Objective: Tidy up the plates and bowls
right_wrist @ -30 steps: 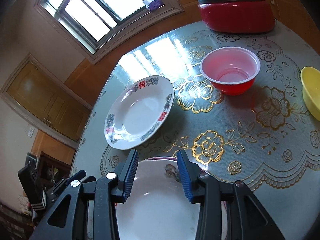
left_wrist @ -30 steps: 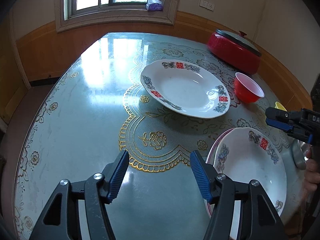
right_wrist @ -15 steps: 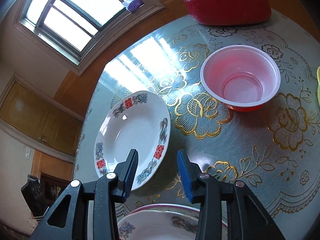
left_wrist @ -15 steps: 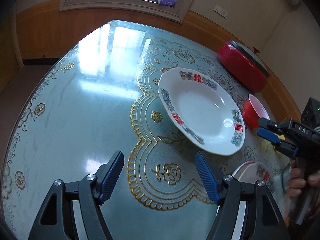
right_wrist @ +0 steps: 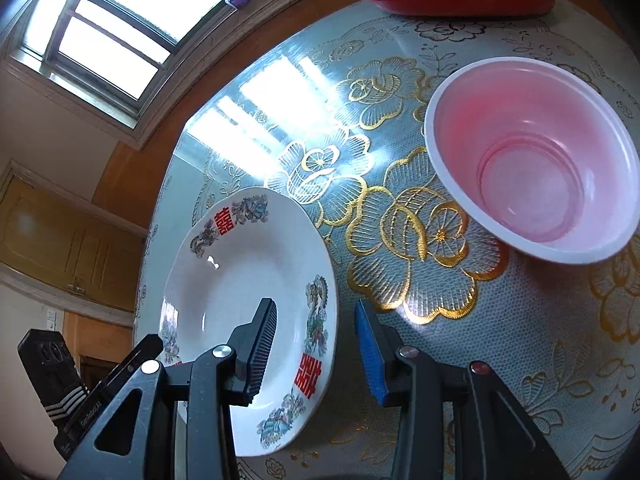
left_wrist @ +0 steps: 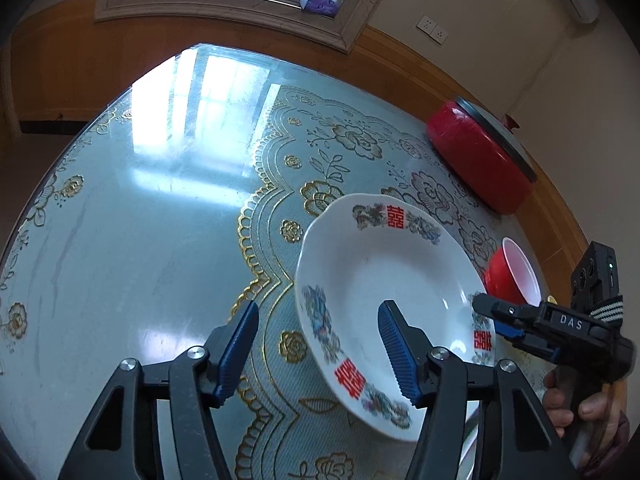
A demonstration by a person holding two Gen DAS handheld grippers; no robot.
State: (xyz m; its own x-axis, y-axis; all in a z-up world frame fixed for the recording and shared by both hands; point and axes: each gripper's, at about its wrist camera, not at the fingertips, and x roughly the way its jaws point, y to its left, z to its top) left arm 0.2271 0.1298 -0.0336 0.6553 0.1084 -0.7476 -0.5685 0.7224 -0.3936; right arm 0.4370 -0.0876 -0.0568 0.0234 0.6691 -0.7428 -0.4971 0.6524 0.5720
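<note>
- The left gripper [left_wrist: 316, 348] hovers over the near left rim of a white plate [left_wrist: 384, 280] with red characters and flower prints; its jaws are closing, one finger over the lace tablecloth [left_wrist: 276, 184] and the other over the plate's bowl, and the pads do not touch the plate.
- The right gripper [right_wrist: 316, 352] straddles the plate's right rim: its jaws stand apart, the left finger over the plate's hollow and the right one over the cloth, with no pad seen pressing on the rim.
- The plate lies flat on the round glass-topped table [left_wrist: 120, 220], near its middle.
- A red bowl [right_wrist: 532, 156] with a white rim and pale pink inside stands just right of the plate, apart from it.
- A red pot [left_wrist: 480, 160] with a grey lid sits at the table's far right edge.
- In the left view a hand [left_wrist: 580, 408] grips the right gripper's handle.
- A window [right_wrist: 112, 28] lies beyond the table, with a purple packet [left_wrist: 320, 0] on its sill.
</note>
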